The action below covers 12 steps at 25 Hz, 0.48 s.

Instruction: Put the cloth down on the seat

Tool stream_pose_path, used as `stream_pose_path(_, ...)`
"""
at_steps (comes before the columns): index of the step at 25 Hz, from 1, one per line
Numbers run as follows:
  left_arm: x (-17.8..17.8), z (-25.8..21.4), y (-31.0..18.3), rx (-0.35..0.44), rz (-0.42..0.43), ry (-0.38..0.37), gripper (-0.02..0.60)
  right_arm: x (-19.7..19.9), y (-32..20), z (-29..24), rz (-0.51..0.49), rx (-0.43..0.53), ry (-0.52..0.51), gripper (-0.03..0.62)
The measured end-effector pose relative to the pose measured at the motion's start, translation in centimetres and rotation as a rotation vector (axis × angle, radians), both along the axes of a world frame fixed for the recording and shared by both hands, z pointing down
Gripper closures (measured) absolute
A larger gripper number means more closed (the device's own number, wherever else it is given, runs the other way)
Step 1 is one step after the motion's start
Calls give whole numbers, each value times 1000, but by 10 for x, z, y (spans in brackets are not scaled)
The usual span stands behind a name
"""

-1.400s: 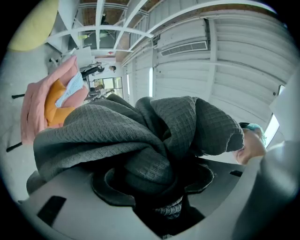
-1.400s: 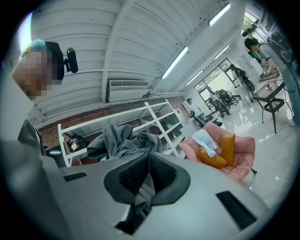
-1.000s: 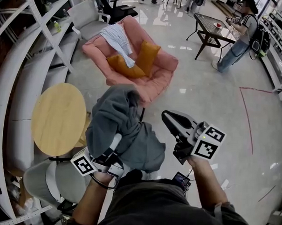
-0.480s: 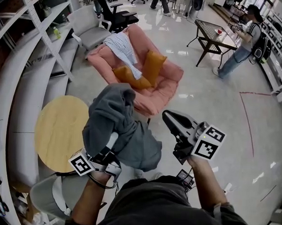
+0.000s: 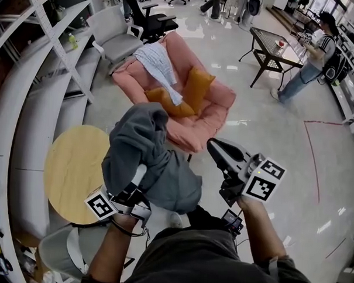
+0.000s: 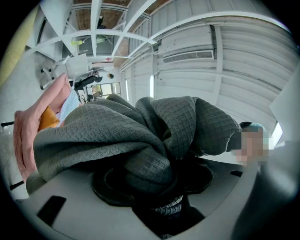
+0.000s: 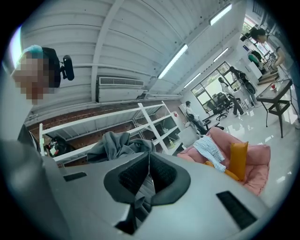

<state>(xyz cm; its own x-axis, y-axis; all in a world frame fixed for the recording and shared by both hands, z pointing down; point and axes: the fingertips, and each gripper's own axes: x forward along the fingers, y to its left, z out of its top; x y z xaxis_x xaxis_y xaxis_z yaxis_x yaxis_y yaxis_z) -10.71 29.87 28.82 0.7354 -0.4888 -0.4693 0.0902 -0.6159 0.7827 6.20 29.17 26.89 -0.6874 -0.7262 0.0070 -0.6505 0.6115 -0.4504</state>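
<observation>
A bunched grey cloth (image 5: 147, 160) hangs from my left gripper (image 5: 140, 176), whose jaws are shut on a thick fold of it; the fingertips are buried in the fabric. In the left gripper view the cloth (image 6: 140, 136) fills the space over the jaws. My right gripper (image 5: 217, 150) is held beside the cloth, shut, with nothing in it (image 7: 149, 169). The pink seat (image 5: 210, 119) stands on the floor ahead, with two orange cushions (image 5: 198, 89) and a white checked cloth (image 5: 160, 61) draped over its back.
A round wooden table (image 5: 76, 163) stands at my left, and white shelving (image 5: 46, 50) runs along the left wall. Beyond the seat are a grey chair (image 5: 114, 35) and a black side table (image 5: 274, 51), where a person (image 5: 315, 56) stands.
The view has shifted: the pink seat sits further right and slightly lower in the frame, and the round table is lower. Both grippers keep their pose, and the cloth is still held.
</observation>
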Motion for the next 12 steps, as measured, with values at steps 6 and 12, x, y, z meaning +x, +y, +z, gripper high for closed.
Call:
stream_pose_path(6, 20, 5, -37, -18, -19, -18, 313, 18, -41, 6, -24, -9, -21, 577)
stream_pose_path(12, 48, 10, -88, -32, -44, -47, 313, 42, -98, 15, -67, -24, -41, 579)
